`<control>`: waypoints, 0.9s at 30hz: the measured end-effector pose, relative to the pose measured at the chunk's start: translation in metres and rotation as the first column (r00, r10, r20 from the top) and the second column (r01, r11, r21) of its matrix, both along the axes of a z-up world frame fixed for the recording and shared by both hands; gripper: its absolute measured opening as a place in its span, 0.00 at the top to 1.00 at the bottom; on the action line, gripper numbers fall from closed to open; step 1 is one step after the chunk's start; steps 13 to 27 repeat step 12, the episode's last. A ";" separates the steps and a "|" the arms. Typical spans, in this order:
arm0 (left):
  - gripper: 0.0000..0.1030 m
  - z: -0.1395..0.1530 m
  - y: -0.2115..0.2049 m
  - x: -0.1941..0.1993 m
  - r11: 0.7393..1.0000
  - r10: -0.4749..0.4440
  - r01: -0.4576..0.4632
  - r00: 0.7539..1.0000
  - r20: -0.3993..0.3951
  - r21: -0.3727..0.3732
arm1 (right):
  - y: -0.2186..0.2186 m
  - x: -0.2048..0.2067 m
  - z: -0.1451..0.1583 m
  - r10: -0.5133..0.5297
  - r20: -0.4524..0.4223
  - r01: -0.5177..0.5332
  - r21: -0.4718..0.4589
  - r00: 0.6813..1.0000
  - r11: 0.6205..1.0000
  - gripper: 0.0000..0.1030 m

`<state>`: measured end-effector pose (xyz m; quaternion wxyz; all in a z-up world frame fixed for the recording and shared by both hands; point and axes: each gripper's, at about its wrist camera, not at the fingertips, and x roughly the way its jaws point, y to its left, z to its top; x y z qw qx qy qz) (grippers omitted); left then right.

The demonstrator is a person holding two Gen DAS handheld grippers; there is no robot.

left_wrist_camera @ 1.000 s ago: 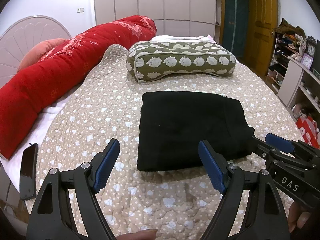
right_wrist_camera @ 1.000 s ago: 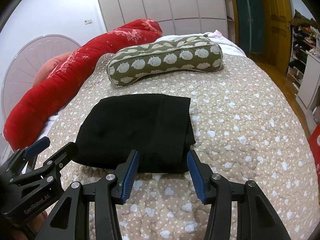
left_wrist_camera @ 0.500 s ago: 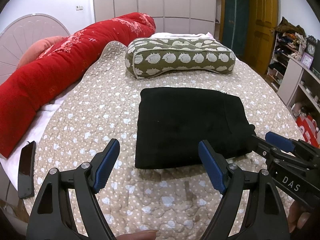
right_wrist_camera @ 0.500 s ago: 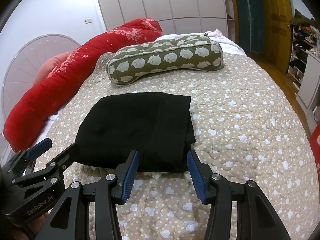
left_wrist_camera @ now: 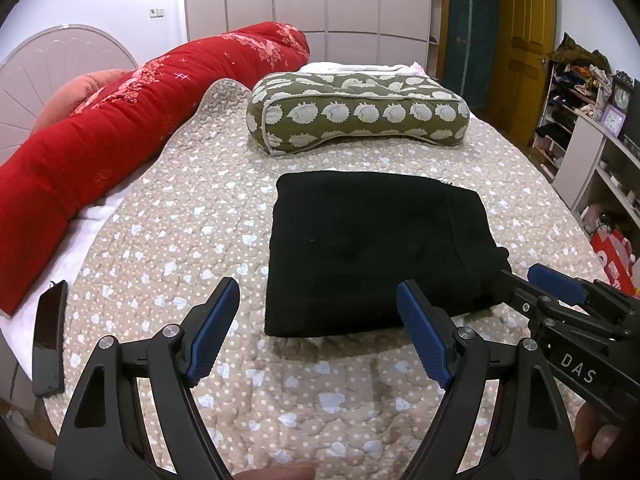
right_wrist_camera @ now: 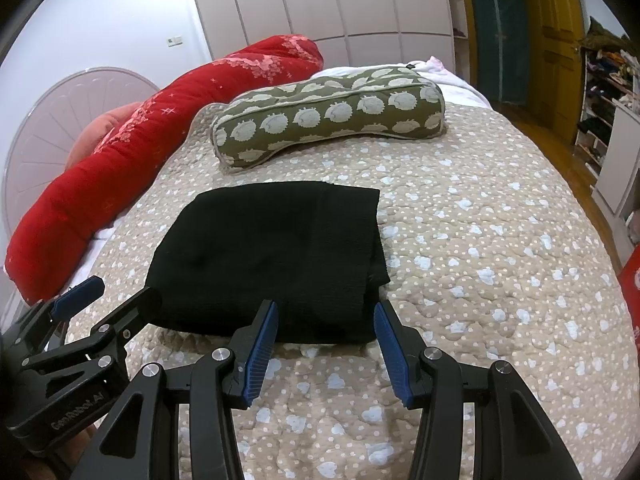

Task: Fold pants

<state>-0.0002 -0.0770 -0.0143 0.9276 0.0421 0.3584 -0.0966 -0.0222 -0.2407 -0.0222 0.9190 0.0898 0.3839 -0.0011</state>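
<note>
The black pants (left_wrist_camera: 376, 248) lie folded into a flat rectangle on the beige dotted bedspread (left_wrist_camera: 168, 240). My left gripper (left_wrist_camera: 316, 292) hovers open just before their near edge, with nothing between its blue pads. My right gripper (right_wrist_camera: 326, 312) is also open and empty, held at the near right corner of the pants (right_wrist_camera: 272, 256). Each gripper shows in the other's view. The right one (left_wrist_camera: 528, 280) reaches the pants' right corner, and the left one (right_wrist_camera: 114, 298) sits by their left corner.
A green pillow with a white pattern (left_wrist_camera: 356, 114) lies beyond the pants. A long red rolled quilt (left_wrist_camera: 120, 128) runs along the left side. A dark phone (left_wrist_camera: 50, 336) rests at the bed's left edge. Shelves (left_wrist_camera: 592, 152) stand to the right.
</note>
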 end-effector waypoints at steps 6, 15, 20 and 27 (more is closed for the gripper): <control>0.20 -0.001 -0.001 0.001 1.000 -0.004 0.004 1.000 0.007 -0.001 | -0.008 0.002 -0.004 -0.009 -0.008 0.009 -0.001 1.000 1.000 0.53; 0.20 -0.005 0.001 0.006 0.999 -0.015 0.015 1.000 -0.017 -0.033 | -0.013 0.005 -0.007 -0.019 -0.011 0.019 -0.009 1.000 1.000 0.53; 0.20 -0.005 0.001 0.006 0.999 -0.015 0.015 1.000 -0.017 -0.033 | -0.013 0.005 -0.007 -0.019 -0.011 0.019 -0.009 1.000 1.000 0.53; 0.20 -0.005 0.001 0.006 0.999 -0.015 0.015 1.000 -0.017 -0.033 | -0.013 0.005 -0.007 -0.019 -0.011 0.019 -0.009 1.000 1.000 0.53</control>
